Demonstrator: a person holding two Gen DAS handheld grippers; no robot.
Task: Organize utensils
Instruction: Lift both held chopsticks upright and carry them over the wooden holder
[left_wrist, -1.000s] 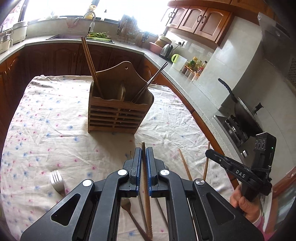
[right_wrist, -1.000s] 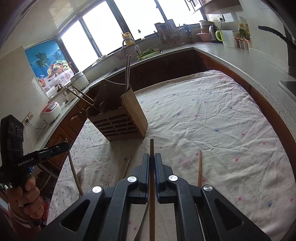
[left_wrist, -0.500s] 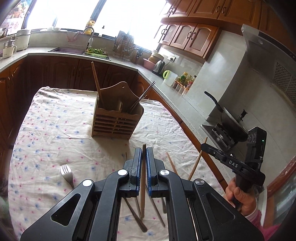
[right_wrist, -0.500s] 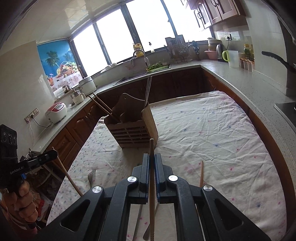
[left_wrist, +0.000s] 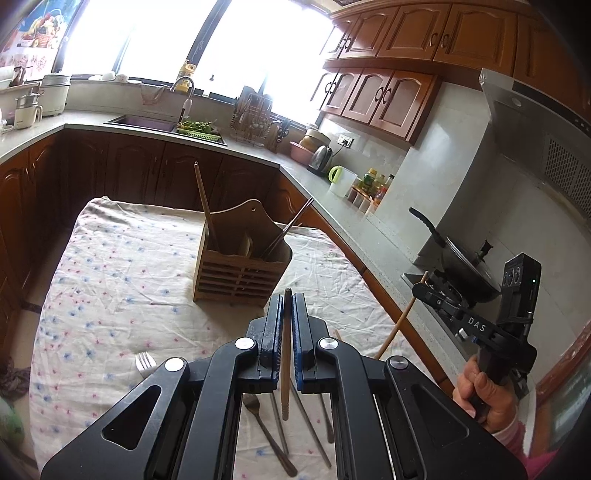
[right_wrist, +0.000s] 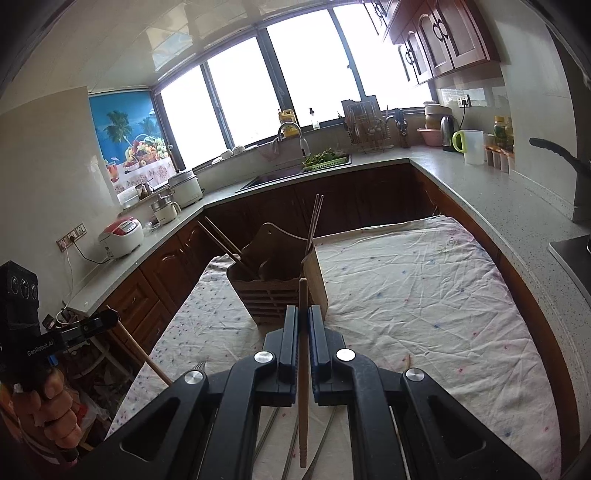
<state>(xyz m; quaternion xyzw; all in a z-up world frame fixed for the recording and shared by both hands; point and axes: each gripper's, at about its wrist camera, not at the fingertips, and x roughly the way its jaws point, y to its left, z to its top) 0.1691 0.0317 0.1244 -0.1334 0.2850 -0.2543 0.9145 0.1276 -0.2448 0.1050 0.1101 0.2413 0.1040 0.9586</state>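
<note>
My left gripper (left_wrist: 287, 300) is shut on a wooden chopstick (left_wrist: 285, 369), held off the table and short of the wooden utensil holder (left_wrist: 240, 275). My right gripper (right_wrist: 303, 312) is shut on a second wooden chopstick (right_wrist: 303, 387), with the holder (right_wrist: 273, 291) just beyond its tip. The holder has wooden chopsticks (left_wrist: 205, 206) in its left side and metal ones (left_wrist: 288, 230) on the right. Each view shows the other gripper to the side, with its stick hanging down at a slant. A fork (left_wrist: 145, 363) and several other utensils (left_wrist: 275, 435) lie on the cloth below.
The flowered tablecloth (left_wrist: 122, 280) covers the table, with bare cloth (right_wrist: 424, 295) right of the holder. A grey counter (left_wrist: 369, 236) runs along the table's right edge, with a wok (left_wrist: 465, 266) on the stove. Dark cabinets and a sink stand behind.
Both grippers have risen from the table, each with its chopstick, and now look more level. The holder sits lower and smaller in both views. The loose utensils stayed on the cloth.
</note>
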